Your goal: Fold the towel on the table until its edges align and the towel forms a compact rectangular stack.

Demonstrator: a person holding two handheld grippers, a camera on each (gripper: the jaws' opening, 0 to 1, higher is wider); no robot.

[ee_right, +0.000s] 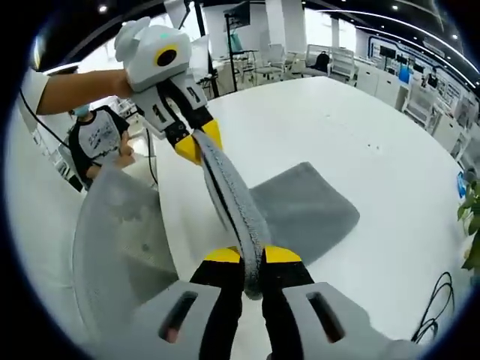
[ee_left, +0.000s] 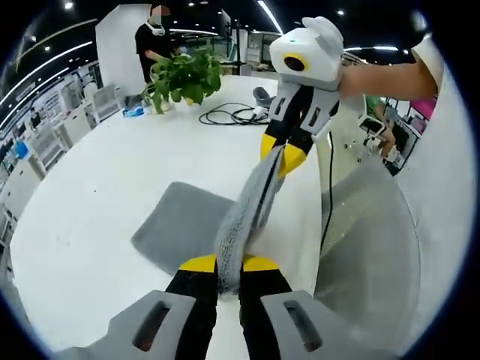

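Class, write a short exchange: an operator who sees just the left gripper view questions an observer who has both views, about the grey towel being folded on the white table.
Operator: My left gripper and the right gripper both pinch the towel. Who carries mine?
Observer: In the right gripper view, a bare arm with a white sleeve at its end holds its white housing.
Operator: Is anyone near that side of the table?
Observer: Yes, a person in a grey shirt with black sleeves is just past the table's edge, below that arm in the view.
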